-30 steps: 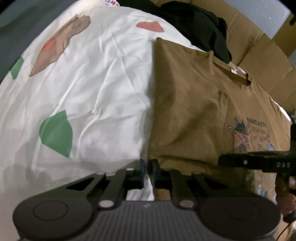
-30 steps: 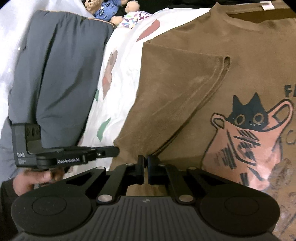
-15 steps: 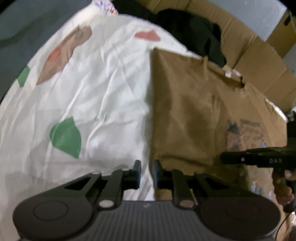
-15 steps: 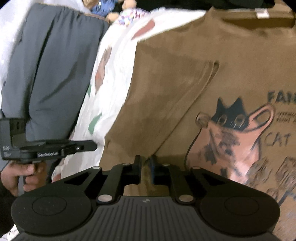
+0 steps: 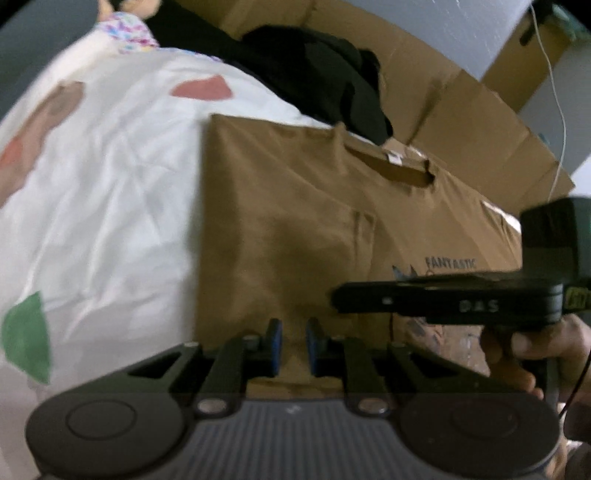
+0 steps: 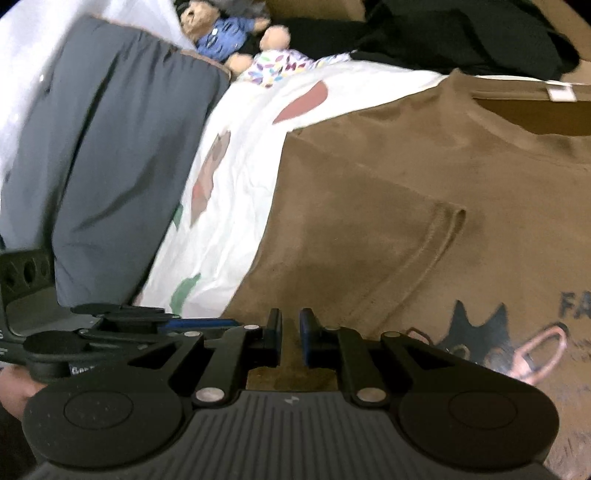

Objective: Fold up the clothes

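Both sets of fingers have parted slightly since a second ago, when they were pinched together at the folded edge of the brown cotton T-shirt [image 5: 295, 229]; I now see a narrow gap between the blue pads of each, with nothing clamped. Both views have also slid along the shirt, and the cat print sits further to the right in the right wrist view.

Left gripper [image 5: 293, 349]: fingers narrow, hovering over the shirt's near hem, bare brown cloth showing through the gap. I cannot tell whether the tips touch the fabric.

Right gripper [image 6: 290, 341]: same narrow gap, over the shirt just below the folded-in sleeve. Seen from the left wrist, it crosses the shirt's printed chest, held by a hand [image 5: 524, 354] at the right edge.

Shirt lies flat, front up, neck label away from me, left side folded inward so the sleeve cuff rests on the chest beside the black cat print [image 6: 480, 332].

Relative to the shirt: white bedsheet with coloured leaf shapes [image 5: 110, 206] beneath it and to its left; grey folded garment [image 6: 110, 166] further left beyond the sheet; black clothing pile [image 5: 314, 81] past the collar; flattened cardboard [image 5: 461, 110] behind that; teddy bear in blue top [image 6: 221, 33] past the far left corner.
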`<state>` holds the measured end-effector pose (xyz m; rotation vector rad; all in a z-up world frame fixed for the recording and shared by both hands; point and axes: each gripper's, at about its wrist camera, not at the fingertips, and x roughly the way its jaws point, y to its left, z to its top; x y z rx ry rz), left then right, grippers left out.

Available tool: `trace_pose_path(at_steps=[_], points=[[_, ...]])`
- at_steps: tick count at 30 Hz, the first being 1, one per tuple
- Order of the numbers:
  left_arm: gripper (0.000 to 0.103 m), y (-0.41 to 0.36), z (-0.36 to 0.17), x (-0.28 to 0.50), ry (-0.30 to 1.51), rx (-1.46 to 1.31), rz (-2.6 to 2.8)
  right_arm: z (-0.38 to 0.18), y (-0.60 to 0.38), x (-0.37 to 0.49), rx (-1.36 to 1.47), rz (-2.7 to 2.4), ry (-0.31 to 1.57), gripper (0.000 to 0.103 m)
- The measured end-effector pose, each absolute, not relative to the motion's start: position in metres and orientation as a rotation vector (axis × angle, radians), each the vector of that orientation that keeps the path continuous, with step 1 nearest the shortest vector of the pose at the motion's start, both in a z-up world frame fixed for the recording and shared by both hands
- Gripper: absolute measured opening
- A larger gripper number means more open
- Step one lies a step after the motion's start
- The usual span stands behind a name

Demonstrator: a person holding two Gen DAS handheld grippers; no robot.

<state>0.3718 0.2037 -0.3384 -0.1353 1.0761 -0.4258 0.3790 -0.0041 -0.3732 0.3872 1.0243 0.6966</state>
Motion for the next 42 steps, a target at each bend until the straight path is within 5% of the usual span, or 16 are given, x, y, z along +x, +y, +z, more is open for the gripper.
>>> trace_pose_path(at_steps=[17,24,27,31,42], points=[[0.017,0.211,-0.326,0.376,1.070,-0.086,-0.402,-0.364,-0.036,0.372,0.263,0.618,0.984,0.013],[0.027,0.196,-0.324,0.382,1.073,-0.030,-0.388,-0.357,-0.031,0.381,0.214,0.578,0.934,0.023],[0.042,0.192,-0.326,0.381,1.078,-0.021,-0.379,-0.359,-0.026,0.386,0.210,0.554,0.925,0.038],[0.054,0.189,-0.334,0.379,1.094,0.009,-0.367,-0.366,-0.019,0.389,0.182,0.543,0.940,0.041],[0.060,0.193,-0.339,0.363,1.114,-0.019,-0.339,-0.356,-0.035,0.386,0.083,0.569,0.982,0.047]])
